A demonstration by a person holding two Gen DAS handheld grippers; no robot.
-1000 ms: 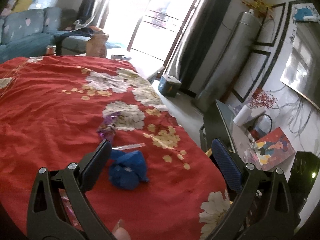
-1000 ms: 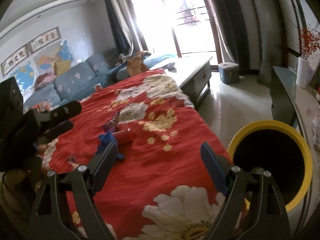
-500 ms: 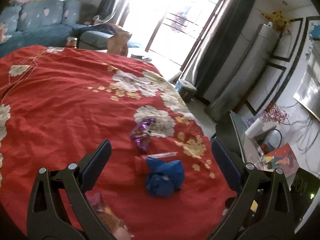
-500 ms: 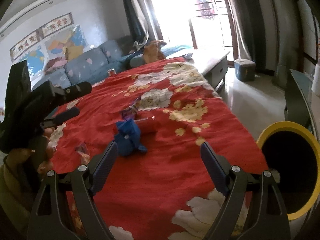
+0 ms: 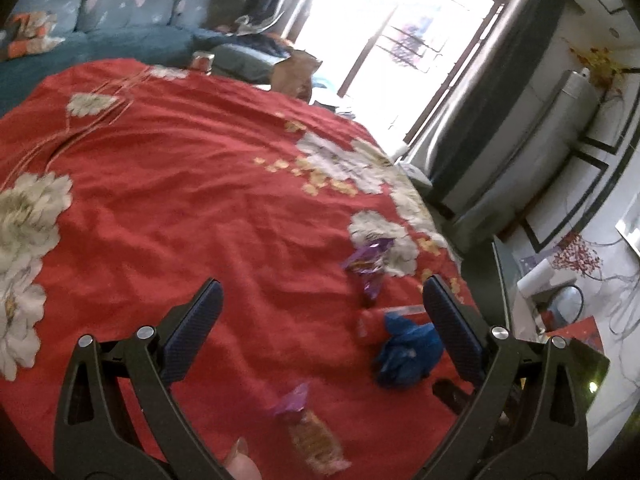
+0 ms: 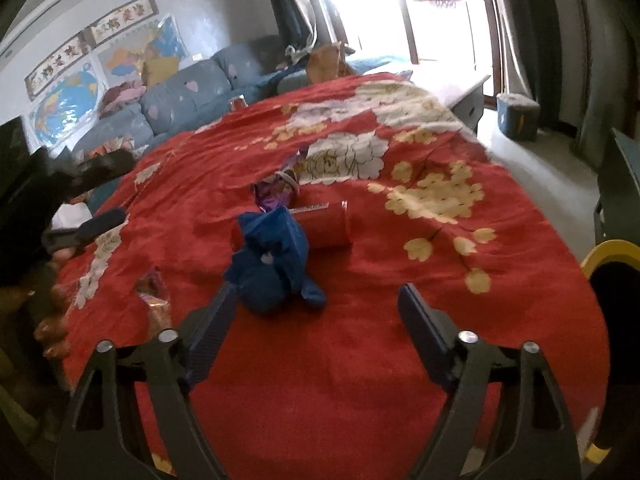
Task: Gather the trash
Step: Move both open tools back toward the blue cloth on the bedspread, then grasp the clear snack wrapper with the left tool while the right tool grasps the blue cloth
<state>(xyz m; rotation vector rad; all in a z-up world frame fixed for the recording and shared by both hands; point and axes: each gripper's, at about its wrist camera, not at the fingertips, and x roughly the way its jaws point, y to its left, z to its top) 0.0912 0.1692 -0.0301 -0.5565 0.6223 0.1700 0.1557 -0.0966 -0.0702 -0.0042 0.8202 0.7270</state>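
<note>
Trash lies on a red flowered cloth. A crumpled blue wad sits beside a red wrapper. A purple wrapper lies farther off. A snack packet lies near the cloth's edge. My left gripper is open and empty above the cloth, the blue wad by its right finger. My right gripper is open and empty, just short of the blue wad. The left gripper also shows in the right wrist view.
A yellow-rimmed black bin stands at the cloth's right edge. A blue sofa lies beyond the table. A low side table and a small blue tub stand near the bright window. A cabinet with clutter is at the right.
The left gripper has swung left, so the blue wad moved from between its fingers to the right finger. The right gripper has moved forward, closer to the blue wad, and the bin slid right.
</note>
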